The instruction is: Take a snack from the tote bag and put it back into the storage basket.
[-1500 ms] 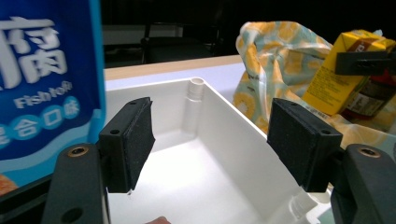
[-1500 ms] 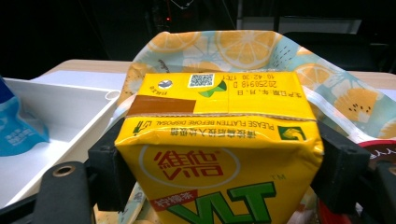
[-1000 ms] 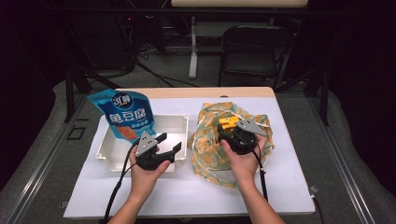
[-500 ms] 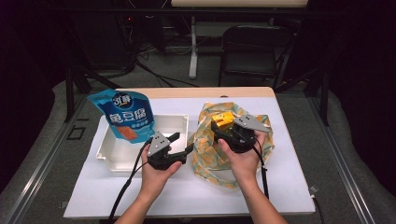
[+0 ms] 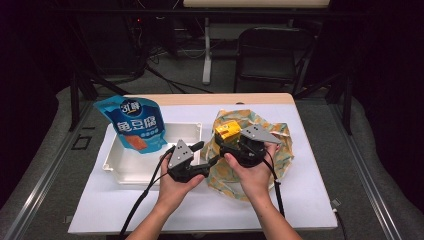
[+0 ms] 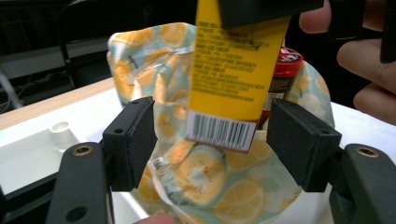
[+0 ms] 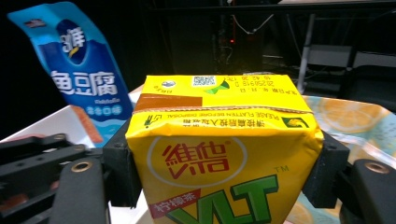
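My right gripper (image 5: pixel 223 144) is shut on a yellow drink carton (image 5: pixel 227 131), holding it just above a lemon-print bag (image 5: pixel 272 131). In the right gripper view the carton (image 7: pixel 219 140) is clamped between both pads. My left gripper (image 5: pixel 207 154) stands open right beside it, at the bag's left edge. In the left gripper view its pads (image 6: pixel 133 140) flank the carton's barcode end (image 6: pixel 224 133) without pressing on it. A red-lidded jar (image 6: pixel 286 63) sits inside the bag (image 6: pixel 219 186).
A white tray (image 5: pixel 130 172) lies left of the bag, with a blue snack pouch (image 5: pixel 132 122) leaning at its back left corner. The table's front strip is bare white. A dark chair (image 5: pixel 270 50) stands beyond the far edge.
My left gripper has moved right from the tray's front to the bag's edge. The right gripper has risen a little with the carton.
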{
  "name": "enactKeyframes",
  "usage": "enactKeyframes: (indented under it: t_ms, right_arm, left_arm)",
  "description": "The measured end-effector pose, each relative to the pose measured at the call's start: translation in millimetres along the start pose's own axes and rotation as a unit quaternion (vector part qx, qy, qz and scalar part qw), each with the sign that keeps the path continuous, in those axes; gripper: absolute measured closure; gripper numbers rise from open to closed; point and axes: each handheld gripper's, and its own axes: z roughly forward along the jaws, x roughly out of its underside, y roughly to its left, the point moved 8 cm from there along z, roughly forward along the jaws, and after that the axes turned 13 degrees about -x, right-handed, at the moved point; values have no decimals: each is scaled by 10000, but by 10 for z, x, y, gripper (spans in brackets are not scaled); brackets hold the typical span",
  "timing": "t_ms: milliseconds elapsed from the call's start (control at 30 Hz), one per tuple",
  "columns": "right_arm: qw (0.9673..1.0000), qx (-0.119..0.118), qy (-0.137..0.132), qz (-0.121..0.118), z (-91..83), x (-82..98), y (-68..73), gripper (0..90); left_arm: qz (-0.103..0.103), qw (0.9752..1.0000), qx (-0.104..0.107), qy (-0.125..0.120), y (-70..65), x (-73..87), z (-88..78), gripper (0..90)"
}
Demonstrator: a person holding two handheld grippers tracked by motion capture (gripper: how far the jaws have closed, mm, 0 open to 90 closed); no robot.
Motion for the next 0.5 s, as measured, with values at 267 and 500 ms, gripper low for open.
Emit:
enactKeyframes:
  t_ms: [267,500]
  right_arm:
    - [9997,-216,63,-25,24,4,154,293]
    - [9994,-333,72,-30,59,10,239,292]
  left_arm:
    - [32,10000,0,-27,-46,-31,37,343]
    - [82,9999,-74,-120,-47,-47,48,404]
